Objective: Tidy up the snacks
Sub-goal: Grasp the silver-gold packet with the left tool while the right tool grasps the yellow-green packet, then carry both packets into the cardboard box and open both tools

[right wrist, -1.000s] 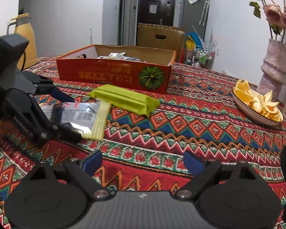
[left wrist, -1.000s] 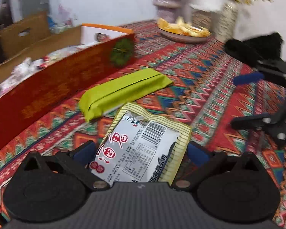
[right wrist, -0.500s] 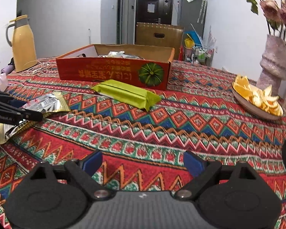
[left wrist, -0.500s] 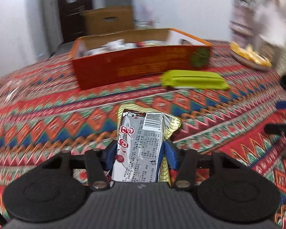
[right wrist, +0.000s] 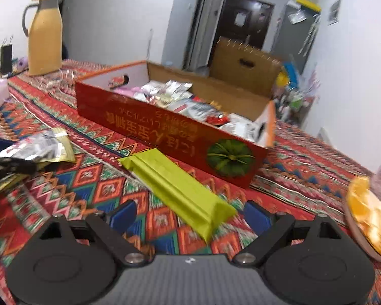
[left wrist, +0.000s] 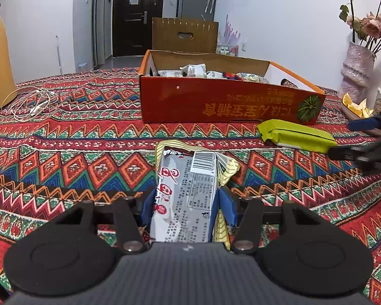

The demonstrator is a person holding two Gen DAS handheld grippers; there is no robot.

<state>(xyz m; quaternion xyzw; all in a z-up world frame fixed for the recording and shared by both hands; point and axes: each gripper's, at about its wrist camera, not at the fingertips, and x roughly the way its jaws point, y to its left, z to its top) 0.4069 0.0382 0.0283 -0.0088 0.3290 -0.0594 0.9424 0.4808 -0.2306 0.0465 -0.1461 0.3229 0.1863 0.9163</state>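
Left gripper point(left wrist: 185, 207) clamps a silver packet point(left wrist: 188, 198). Right gripper point(right wrist: 189, 214), jaws wide and empty, faces a green pack point(right wrist: 175, 188); red box point(right wrist: 170, 132) at 12 o'clock.

Home living space, front door point(left wrist: 128, 15), flower vase point(left wrist: 356, 70), patterned tablecloth point(left wrist: 63, 152)

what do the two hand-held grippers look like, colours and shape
Both alike: the left hand-held gripper and right hand-held gripper have matte black bodies with a ribbed centre plate, two round discs, black linkage arms with silver pivot screws, and blue finger pads. No cables or sleeves show.
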